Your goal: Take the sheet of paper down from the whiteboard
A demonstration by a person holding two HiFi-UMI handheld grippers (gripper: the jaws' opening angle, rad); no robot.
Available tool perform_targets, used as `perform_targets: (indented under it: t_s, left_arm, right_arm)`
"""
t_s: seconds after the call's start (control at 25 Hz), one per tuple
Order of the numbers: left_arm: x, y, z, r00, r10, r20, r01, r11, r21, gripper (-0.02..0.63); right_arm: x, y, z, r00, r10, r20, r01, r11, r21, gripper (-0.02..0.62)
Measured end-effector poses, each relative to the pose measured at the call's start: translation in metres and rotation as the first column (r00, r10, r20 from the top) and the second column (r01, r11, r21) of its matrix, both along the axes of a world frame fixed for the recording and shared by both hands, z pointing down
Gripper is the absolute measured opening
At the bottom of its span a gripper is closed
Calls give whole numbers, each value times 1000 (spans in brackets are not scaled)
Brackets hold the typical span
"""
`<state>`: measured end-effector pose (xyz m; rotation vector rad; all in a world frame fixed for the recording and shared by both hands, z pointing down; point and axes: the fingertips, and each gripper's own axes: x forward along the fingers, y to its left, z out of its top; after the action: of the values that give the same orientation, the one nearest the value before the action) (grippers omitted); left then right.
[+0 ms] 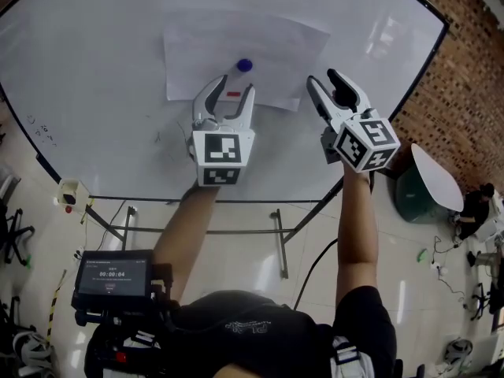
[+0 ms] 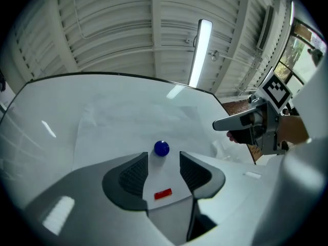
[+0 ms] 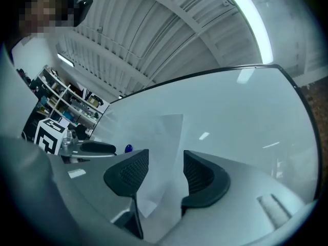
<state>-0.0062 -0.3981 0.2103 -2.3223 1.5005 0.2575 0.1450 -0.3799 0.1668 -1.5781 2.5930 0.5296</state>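
A white sheet of paper (image 1: 236,50) lies flat against the whiteboard (image 1: 94,69), pinned by a round blue magnet (image 1: 245,64) near its middle. A small red piece (image 1: 233,94) sits lower on the sheet. My left gripper (image 1: 234,87) is open just below the magnet, and the red piece (image 2: 163,193) shows between its jaws with the magnet (image 2: 161,148) just beyond the tips. My right gripper (image 1: 324,79) is open by the sheet's lower right corner. In the right gripper view the sheet's edge (image 3: 164,142) shows between the jaws, which do not press on it.
The whiteboard stands on a metal frame (image 1: 279,239) on a tiled floor. A brick wall (image 1: 465,77) runs along the right, with a green bin and a white lid (image 1: 429,181) before it. A small screen (image 1: 114,276) hangs at the person's lower left.
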Motion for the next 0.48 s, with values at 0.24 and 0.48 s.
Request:
perform_targets:
  t_s: [0.24, 0.48]
  left_arm:
    - [8, -20, -6, 997, -78, -3, 78, 997, 10, 187]
    - [-6, -29, -10, 991, -131, -9, 131, 991, 28, 186]
  right_arm:
    - [11, -23, -23, 998, -37, -58, 38, 999, 16, 225]
    - [-9, -32, -41, 991, -107, -75, 109, 994, 24, 225]
